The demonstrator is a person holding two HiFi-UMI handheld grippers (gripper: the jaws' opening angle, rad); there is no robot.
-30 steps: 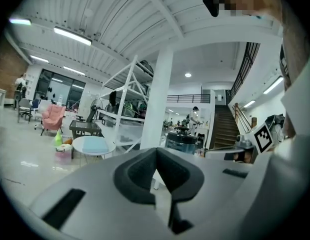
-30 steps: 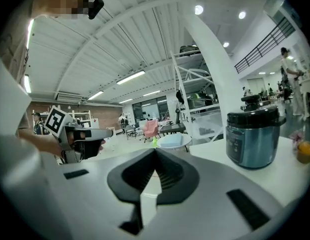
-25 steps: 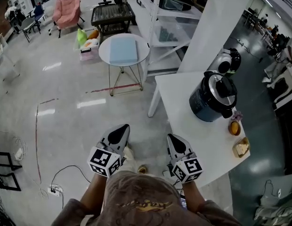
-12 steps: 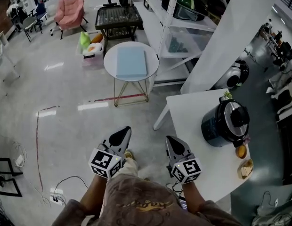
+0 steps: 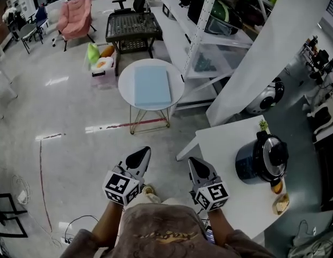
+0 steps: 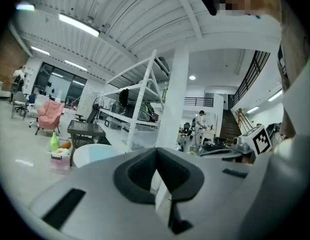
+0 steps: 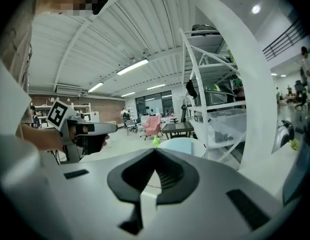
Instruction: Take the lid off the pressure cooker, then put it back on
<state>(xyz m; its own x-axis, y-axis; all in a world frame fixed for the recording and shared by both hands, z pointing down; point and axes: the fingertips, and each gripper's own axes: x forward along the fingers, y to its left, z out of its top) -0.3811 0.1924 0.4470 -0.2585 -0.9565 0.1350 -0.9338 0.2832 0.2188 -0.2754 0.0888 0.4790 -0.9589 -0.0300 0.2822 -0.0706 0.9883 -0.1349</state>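
While the left gripper (image 5: 138, 156) and right gripper (image 5: 197, 164) hang shut and empty above the floor, the pressure cooker (image 5: 251, 165) waits on the white table (image 5: 223, 144) at the right.
Each gripper's jaws are pressed together with nothing between them, and neither touches the table. Well to their right, the dark cooker stands upright near the table's right edge, its shiny lid (image 5: 269, 155) seated. That lid is probably heavy, rigid steel and slick at the rim, so its black handle (image 5: 280, 152) looks the surest hold. The body may need steadying while the lid twists.
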